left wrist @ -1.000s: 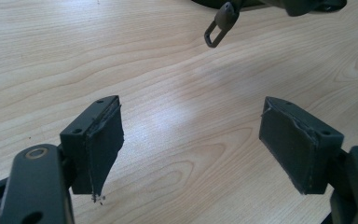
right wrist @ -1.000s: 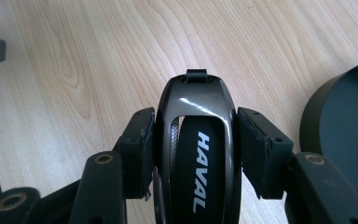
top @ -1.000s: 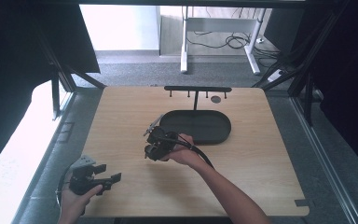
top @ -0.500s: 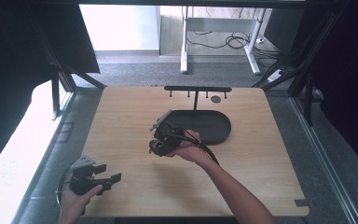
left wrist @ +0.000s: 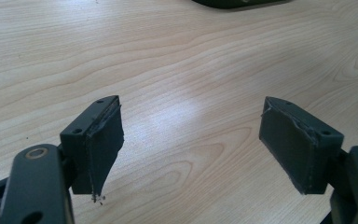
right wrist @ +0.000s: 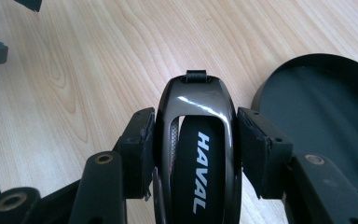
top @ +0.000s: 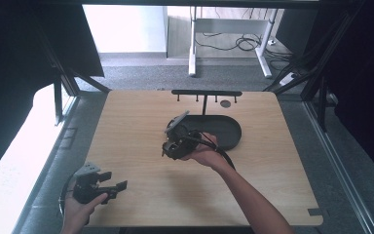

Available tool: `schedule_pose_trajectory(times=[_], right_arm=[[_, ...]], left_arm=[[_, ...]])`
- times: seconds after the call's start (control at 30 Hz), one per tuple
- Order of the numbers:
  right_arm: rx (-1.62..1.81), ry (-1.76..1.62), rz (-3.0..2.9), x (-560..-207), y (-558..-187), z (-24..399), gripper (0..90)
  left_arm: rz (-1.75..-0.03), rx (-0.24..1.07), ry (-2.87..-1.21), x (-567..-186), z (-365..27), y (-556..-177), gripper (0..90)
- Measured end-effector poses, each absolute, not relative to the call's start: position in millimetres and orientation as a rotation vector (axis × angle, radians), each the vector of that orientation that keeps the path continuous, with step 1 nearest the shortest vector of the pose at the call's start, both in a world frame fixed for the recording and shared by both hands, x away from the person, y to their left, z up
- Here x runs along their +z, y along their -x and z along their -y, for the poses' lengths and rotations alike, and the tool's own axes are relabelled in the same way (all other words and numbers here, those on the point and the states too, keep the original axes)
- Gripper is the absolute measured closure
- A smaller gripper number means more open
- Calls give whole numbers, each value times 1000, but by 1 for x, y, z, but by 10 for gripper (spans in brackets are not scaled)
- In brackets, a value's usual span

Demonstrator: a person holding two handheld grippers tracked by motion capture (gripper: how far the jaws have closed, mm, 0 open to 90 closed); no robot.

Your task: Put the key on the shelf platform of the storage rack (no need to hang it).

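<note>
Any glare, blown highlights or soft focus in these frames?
High view: floor strip left of the table is blown out white, corners dark, whole frame soft. Left gripper view: broad sheen on the wood between the left tongs, pads sharp. Right gripper view: bright specular spot on the glossy key fob clamped in the right tongs; lettering readable.
</note>
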State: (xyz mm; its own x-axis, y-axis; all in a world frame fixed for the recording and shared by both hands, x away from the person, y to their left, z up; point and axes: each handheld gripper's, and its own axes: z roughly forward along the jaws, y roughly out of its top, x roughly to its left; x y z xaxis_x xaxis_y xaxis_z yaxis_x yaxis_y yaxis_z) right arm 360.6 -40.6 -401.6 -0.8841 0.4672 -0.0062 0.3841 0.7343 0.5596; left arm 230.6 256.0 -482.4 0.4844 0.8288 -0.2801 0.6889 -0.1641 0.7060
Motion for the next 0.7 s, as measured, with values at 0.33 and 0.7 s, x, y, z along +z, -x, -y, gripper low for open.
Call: schedule_pose_trajectory(times=[0.33, 0.7], right_arm=[[835, -726, -2755, -398, -367, 57, 493], [822, -778, -2733, -397, -377, 72, 493]], left_arm=[[-1259, 219, -1909, -482, -256, -231, 219], [-1262, 217, -1907, -483, -256, -231, 219]])
